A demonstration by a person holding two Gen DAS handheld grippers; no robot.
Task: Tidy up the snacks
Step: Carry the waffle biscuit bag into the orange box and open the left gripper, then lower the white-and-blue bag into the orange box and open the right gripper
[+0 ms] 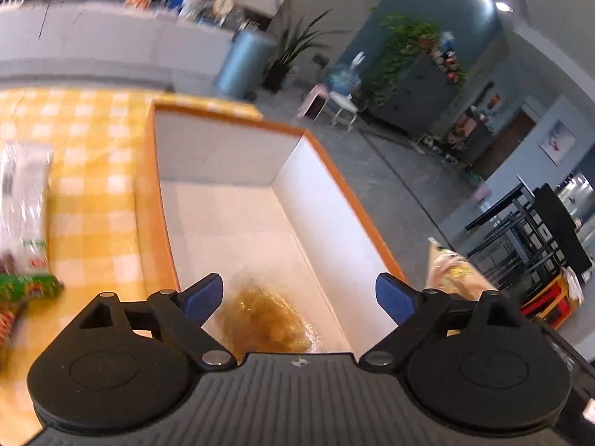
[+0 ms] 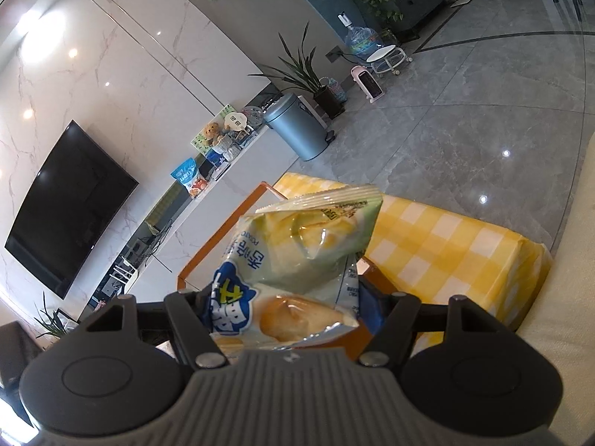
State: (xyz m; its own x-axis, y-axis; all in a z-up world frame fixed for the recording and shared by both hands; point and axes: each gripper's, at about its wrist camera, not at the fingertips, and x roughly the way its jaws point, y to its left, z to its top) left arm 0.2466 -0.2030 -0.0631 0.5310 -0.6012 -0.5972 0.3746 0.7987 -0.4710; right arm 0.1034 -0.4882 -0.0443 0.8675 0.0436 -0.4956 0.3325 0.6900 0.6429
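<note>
A white box with an orange rim (image 1: pixel 353 200) stands on the yellow checked tablecloth (image 1: pixel 93 186). On its floor lies a clear packet of golden-brown snack (image 1: pixel 264 316). My left gripper (image 1: pixel 299 297) hovers over that packet, jaws wide open, blue pads clear of it on both sides. My right gripper (image 2: pixel 288 297) is shut on a green and yellow chip bag (image 2: pixel 301 245), held above the box rim (image 2: pixel 208 249). The bag hides its fingertips. The same bag (image 1: pixel 453 271) shows just right of the box in the left wrist view.
A white packet (image 1: pixel 22 204) and a green packet (image 1: pixel 26 288) lie on the cloth left of the box. The table (image 2: pixel 446 245) ends just past the box, with grey floor beyond. A blue-grey bin (image 2: pixel 297 130) stands by the low cabinet.
</note>
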